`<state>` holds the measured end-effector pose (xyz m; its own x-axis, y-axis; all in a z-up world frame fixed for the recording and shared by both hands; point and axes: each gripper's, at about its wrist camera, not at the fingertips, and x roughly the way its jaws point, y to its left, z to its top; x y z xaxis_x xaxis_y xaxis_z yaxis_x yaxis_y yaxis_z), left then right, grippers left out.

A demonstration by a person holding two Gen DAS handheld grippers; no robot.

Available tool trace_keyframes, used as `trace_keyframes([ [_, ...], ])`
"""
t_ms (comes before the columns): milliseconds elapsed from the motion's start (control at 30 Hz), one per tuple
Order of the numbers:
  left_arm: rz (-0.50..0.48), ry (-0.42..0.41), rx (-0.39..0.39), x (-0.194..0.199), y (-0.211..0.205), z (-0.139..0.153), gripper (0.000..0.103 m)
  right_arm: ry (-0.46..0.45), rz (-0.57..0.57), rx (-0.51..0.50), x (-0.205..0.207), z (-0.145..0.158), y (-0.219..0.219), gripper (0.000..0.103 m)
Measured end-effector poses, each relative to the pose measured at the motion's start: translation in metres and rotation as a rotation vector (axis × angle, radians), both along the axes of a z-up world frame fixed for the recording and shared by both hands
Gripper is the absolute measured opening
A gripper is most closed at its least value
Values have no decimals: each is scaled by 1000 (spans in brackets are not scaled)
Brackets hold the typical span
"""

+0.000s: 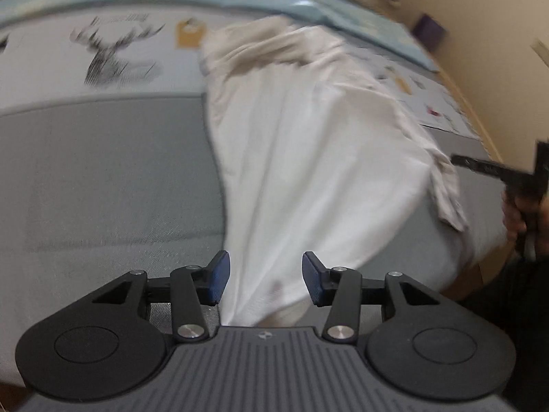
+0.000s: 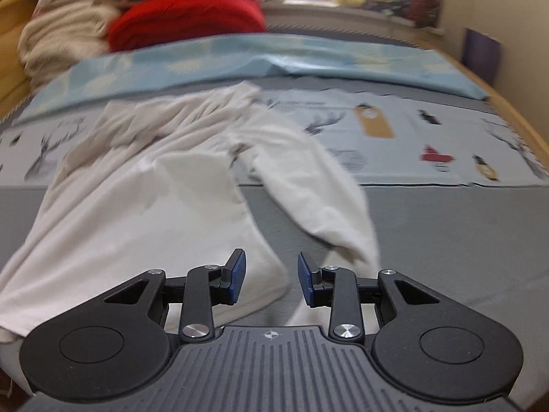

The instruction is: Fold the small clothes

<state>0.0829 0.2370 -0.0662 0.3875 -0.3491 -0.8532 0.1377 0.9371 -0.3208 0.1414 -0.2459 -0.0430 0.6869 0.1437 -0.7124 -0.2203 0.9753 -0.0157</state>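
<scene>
A white garment point(image 1: 308, 158) lies spread on the grey bed cover, running from near me to the far side. My left gripper point(image 1: 266, 279) is open, its blue pads either side of the garment's near end, not closed on it. In the right wrist view the same garment point(image 2: 147, 199) lies left of centre, with a sleeve or leg point(image 2: 329, 202) trailing to the right. My right gripper point(image 2: 271, 279) is open over the garment's near edge. The right gripper's black frame and the hand holding it point(image 1: 521, 189) show at the right edge of the left wrist view.
A grey bed cover point(image 2: 446, 240) with a deer-print sheet point(image 2: 394, 137) beyond it. A light blue blanket point(image 2: 274, 58) lies across the far side. A red cloth point(image 2: 185, 20) and a beige pile point(image 2: 61, 37) sit at the back left. A wooden bed edge point(image 2: 514, 116) and wall stand on the right.
</scene>
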Motion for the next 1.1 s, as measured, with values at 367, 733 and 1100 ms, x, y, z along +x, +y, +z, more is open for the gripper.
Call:
trace_keyframes([
  [367,-68,167,187,24,-19,-49,37,164,7,-68,50,-53,29,43],
  [733,-152,120,339,21,-48,-47,5,257,141,-95,22,-54,19,0],
  [1100,-182,140,500,-12,-59,-42,4,470,378,-140,-67,-68,-38,0],
])
